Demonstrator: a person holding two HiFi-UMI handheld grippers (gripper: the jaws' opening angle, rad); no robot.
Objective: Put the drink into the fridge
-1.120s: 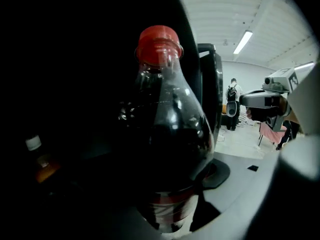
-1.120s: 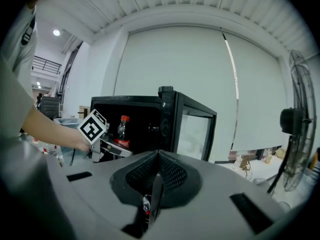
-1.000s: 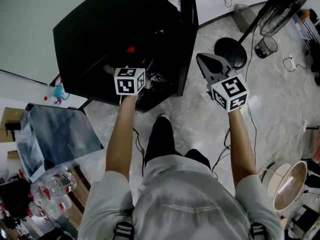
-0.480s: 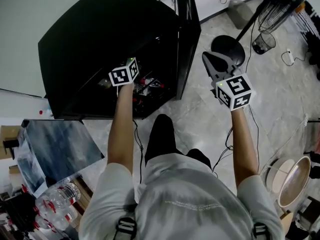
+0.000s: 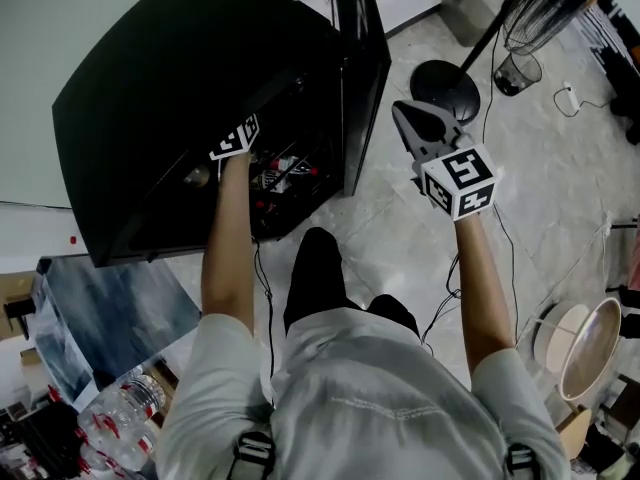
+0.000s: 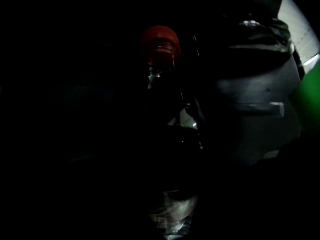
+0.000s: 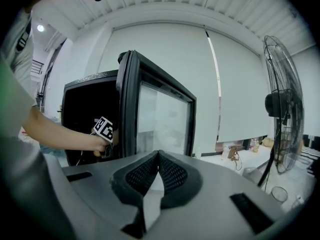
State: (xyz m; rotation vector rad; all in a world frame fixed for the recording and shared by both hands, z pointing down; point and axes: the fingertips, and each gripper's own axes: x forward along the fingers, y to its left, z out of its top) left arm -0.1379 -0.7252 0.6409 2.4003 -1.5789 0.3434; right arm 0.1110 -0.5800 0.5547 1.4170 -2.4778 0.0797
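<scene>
The black fridge [image 5: 190, 78] stands with its glass door [image 5: 352, 63] swung open. My left gripper [image 5: 235, 136] reaches inside it; only its marker cube shows in the head view, and in the right gripper view the cube [image 7: 104, 129] sits at the fridge's mouth. In the dark left gripper view an upright drink bottle [image 6: 167, 149] with a red cap [image 6: 160, 41] fills the middle, held between my jaws, which are lost in shadow. My right gripper [image 5: 412, 126] hovers outside by the door's edge, shut, its pads [image 7: 172, 174] meeting with nothing between them.
Other items with red parts [image 5: 285, 173] lie inside the fridge. A fan's round base [image 5: 445, 76] and a wire bin [image 5: 518, 68] stand on the floor to the right; the fan [image 7: 280, 104] rises beside them. Water bottles [image 5: 110, 423] and a grey box [image 5: 110, 298] sit at lower left.
My left hand has gone forward and deeper into the fridge, so its cube now sits under the fridge's top edge. The right gripper has sunk a little beside the door.
</scene>
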